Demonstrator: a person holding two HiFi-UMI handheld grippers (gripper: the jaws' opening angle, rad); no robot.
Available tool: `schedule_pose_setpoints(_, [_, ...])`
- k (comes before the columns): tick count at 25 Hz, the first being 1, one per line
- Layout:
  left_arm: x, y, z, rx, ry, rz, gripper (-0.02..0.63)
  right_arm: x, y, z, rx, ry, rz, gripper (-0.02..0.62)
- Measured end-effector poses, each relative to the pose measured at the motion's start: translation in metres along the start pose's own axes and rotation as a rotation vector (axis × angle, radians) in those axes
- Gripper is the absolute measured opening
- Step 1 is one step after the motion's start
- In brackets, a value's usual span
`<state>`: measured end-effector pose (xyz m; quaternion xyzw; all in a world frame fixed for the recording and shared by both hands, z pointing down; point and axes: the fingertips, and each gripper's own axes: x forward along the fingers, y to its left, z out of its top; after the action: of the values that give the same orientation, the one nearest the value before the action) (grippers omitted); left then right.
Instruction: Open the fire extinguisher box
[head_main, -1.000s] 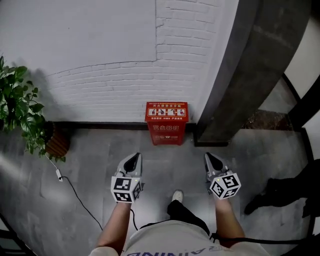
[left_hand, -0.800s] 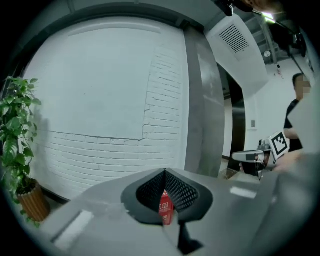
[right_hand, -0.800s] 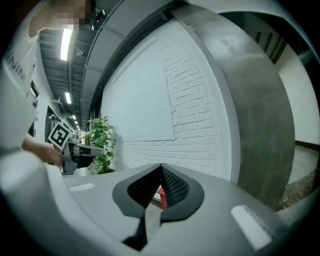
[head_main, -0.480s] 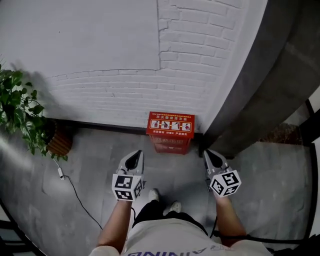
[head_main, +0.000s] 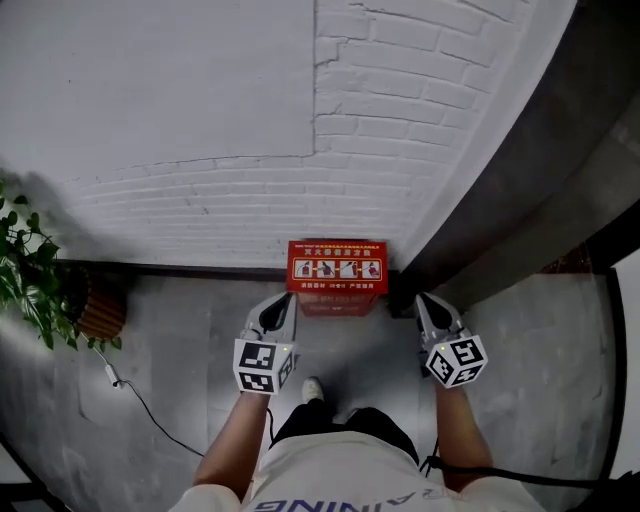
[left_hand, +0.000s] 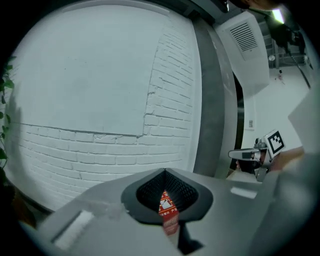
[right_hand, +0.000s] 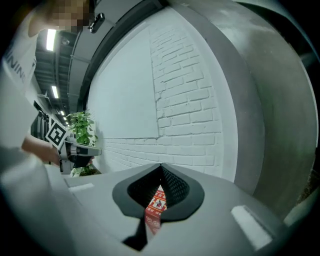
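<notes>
Both the left claw (head_main: 281, 301) and right claw (head_main: 424, 301), jaws pressed together, face the fire extinguisher box (head_main: 336, 268).

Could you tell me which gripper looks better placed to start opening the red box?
Probably the left gripper: its shut tips sit close to the left front corner of the fire extinguisher box, while the right gripper, also shut, hangs off to its right, nearer the pillar.

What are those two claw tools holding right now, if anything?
Nothing. The left gripper and the right gripper are both shut and empty; neither touches the red box by the wall.
</notes>
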<state>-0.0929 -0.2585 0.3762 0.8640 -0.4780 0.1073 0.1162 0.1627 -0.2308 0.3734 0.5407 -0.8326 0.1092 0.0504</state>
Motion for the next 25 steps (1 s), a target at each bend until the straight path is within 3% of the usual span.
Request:
schedule_pose_setpoints(12, [0.072, 0.035, -0.044, -0.01, 0.086, -0.03, 0.005, 0.062, -0.037, -0.038, 0.02, 0.088, -0.033, 0.003])
schedule_pose_setpoints(18, [0.101, 0.031, -0.084, -0.036, 0.146, 0.006, 0.005, 0.088, -0.061, -0.079, -0.014, 0.161, 0.038, 0.003])
schedule_pose_setpoints(25, [0.141, 0.028, -0.138, -0.008, 0.15, 0.034, 0.005, 0.101, -0.094, -0.14, 0.038, 0.169, 0.054, 0.003])
